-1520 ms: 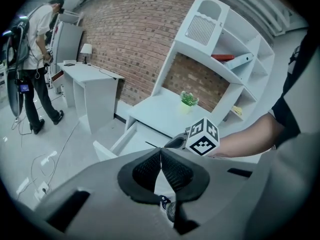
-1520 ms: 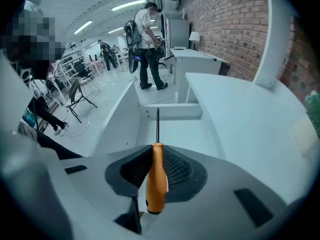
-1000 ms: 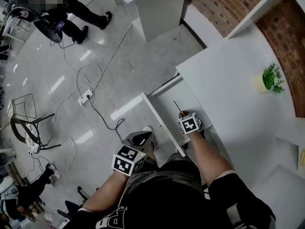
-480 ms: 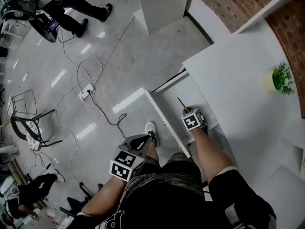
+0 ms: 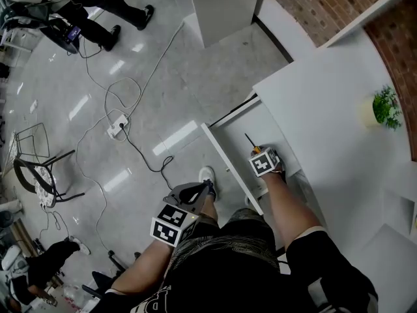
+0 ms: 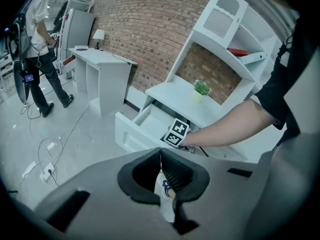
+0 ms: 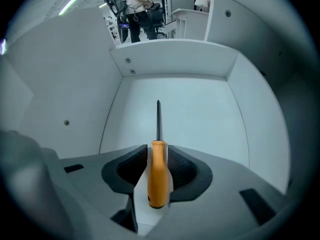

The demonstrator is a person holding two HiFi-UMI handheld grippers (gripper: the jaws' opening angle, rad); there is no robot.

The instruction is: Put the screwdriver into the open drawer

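Right claw (image 7: 158, 149) points down inside the open drawer (image 7: 200, 109). Jaws are opening, and the orange-handled screwdriver (image 7: 158, 179) lies between them, pads just clear of the handle, shaft pointing ahead along the drawer floor. Left claw (image 6: 160, 153): jaws together, outside the drawer.

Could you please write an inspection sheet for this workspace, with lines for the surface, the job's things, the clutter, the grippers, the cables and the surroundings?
Surface: white desk, clean.
Job's things: open drawer, pulled out; orange-handled screwdriver inside it.
Clutter: one small potted plant on the desk; nothing seen in the drawer besides the screwdriver.
Grippers: right gripper reaches into the drawer, fingers opening, with the screwdriver handle between them; left gripper shut and empty, over the floor.
Cables: white cables and a power strip on the floor.
Surroundings: brick wall, black chair, a person standing across the room.
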